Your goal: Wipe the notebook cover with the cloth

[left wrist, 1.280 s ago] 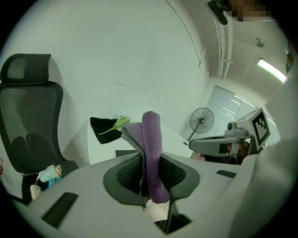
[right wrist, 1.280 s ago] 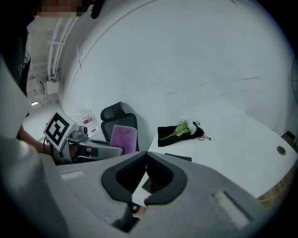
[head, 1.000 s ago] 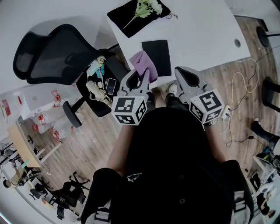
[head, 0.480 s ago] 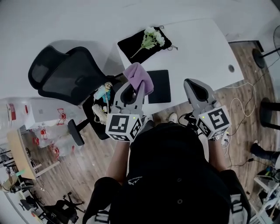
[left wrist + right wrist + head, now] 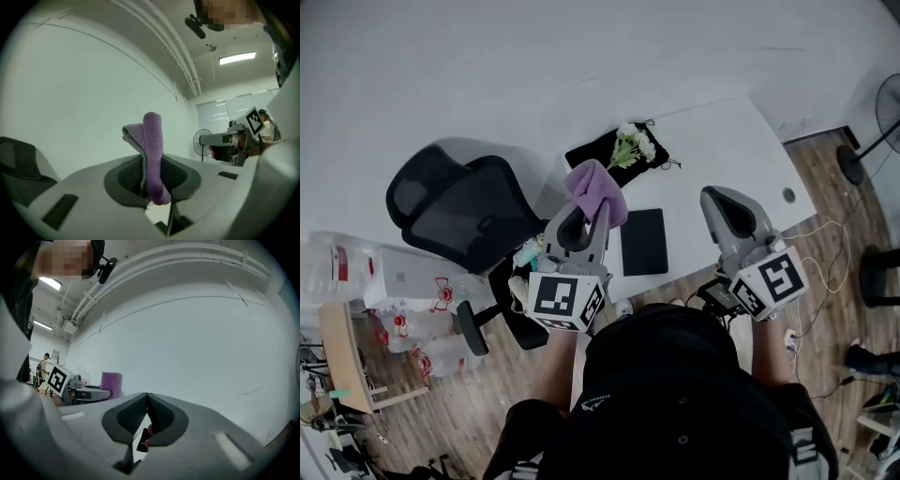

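Your left hand-held gripper point(image 5: 151, 174) is pinching the purple cloth point(image 5: 152, 138), raised clear of the desk point(image 5: 727, 155), up and left of the notebook point(image 5: 644, 241). The cloth is soft and floppy, its folds standing out past the jaws, so I'd say it needs pressing flat to wipe well. Your right hand-held gripper point(image 5: 146, 401) is pressed together on nothing. The black notebook lies flat near the desk's front edge, thin and probably light; it may slide, so pin a corner with the right. Count: 1 cloth, 1 notebook, 2 grippers, 1 sprig of white flowers point(image 5: 630, 145) on 1 dark mat point(image 5: 591, 155), 1 office chair point(image 5: 464, 211)
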`<action>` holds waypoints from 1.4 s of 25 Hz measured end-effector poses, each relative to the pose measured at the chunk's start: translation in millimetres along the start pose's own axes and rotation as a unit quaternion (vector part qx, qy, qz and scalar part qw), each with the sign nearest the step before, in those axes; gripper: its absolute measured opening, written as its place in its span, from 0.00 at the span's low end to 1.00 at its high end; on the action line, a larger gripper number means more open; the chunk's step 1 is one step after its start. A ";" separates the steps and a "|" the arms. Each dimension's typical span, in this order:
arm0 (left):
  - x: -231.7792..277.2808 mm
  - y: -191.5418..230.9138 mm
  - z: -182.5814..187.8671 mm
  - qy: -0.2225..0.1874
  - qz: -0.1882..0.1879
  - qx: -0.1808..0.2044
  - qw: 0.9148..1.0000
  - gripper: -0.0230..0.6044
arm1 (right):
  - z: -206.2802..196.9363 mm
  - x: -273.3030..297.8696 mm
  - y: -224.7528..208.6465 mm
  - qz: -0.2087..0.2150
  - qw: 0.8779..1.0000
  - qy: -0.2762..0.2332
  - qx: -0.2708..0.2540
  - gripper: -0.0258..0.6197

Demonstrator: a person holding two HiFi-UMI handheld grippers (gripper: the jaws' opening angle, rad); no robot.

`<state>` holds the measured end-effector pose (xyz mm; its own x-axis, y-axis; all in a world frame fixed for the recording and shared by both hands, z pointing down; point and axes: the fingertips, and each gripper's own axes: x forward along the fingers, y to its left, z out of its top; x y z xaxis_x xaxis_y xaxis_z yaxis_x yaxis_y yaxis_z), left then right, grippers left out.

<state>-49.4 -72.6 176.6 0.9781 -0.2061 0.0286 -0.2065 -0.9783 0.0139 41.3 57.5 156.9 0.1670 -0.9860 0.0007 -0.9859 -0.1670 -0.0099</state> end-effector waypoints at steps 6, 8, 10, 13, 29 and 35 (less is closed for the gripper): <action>5.5 -2.8 2.5 0.000 0.000 0.004 1.000 0.17 | 0.5 2.7 -4.8 -0.003 1.000 0.002 -0.004 0.05; 5.4 -5.3 -4.5 0.007 -0.003 -0.003 1.000 0.17 | -5.5 2.2 -2.7 -0.002 1.000 0.009 0.000 0.05; 4.2 -8.6 -9.9 0.012 -0.006 -0.007 1.000 0.17 | -8.6 1.8 0.9 0.000 1.000 0.012 -0.001 0.05; 0.8 -12.3 -17.7 0.023 -0.007 -0.005 1.000 0.17 | -7.3 2.2 6.6 0.002 1.000 0.002 -0.008 0.05; -13.2 -23.8 -30.2 0.036 0.003 -0.008 0.999 0.17 | -11.8 -13.9 3.5 -0.002 1.000 -0.003 0.008 0.05; -18.1 -26.9 -30.1 0.039 0.013 -0.002 0.999 0.17 | -19.9 -19.9 4.1 0.003 1.000 0.010 0.016 0.05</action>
<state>-62.3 -42.0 205.8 0.9674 -0.2300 0.1059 -0.2329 -0.9724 0.0161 33.8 76.4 176.7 0.1599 -0.9869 0.0200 -0.9862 -0.1606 -0.0415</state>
